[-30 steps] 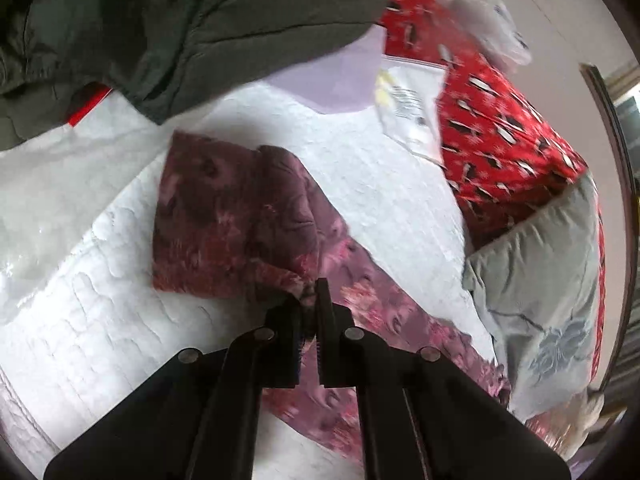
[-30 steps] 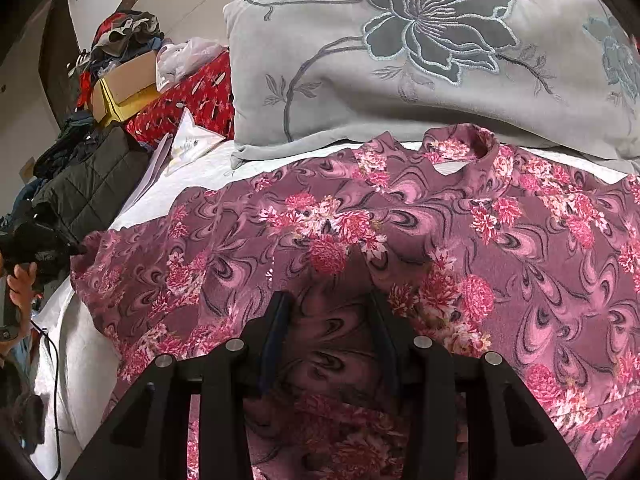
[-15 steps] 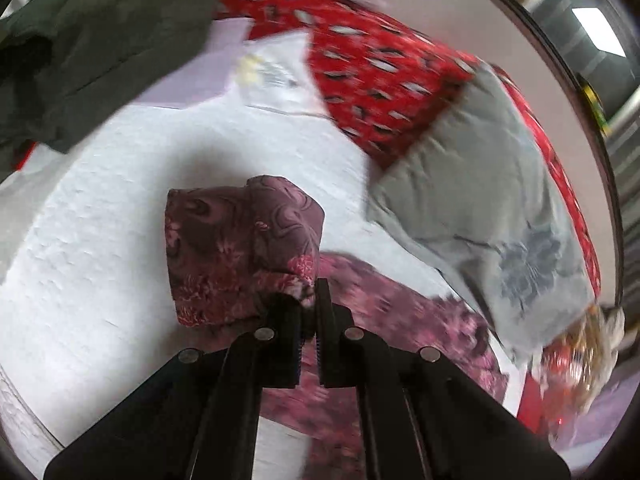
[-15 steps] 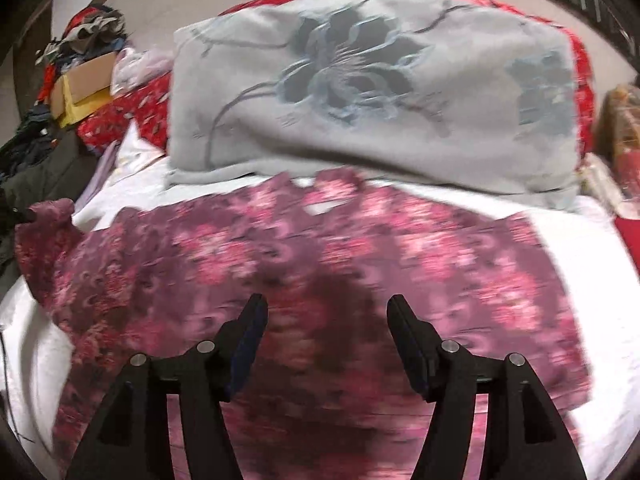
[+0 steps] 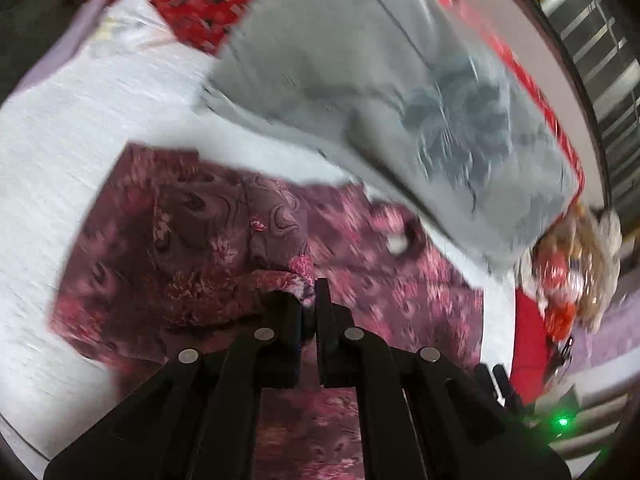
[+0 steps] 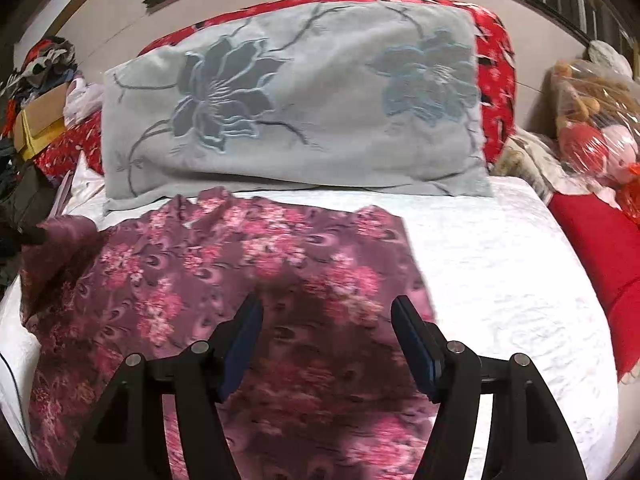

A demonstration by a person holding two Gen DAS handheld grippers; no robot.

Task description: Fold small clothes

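The left gripper fingers clamp a lifted fold of the floral garment. The right gripper fingers are opening above the garment, holding nothing, on the white bed.

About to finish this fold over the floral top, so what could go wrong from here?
The left gripper pinches only a small edge of the floral top; it may slip out. The carried flap looks bunched, so it could land creased. The grey pillow lies close to the collar and might snag it.
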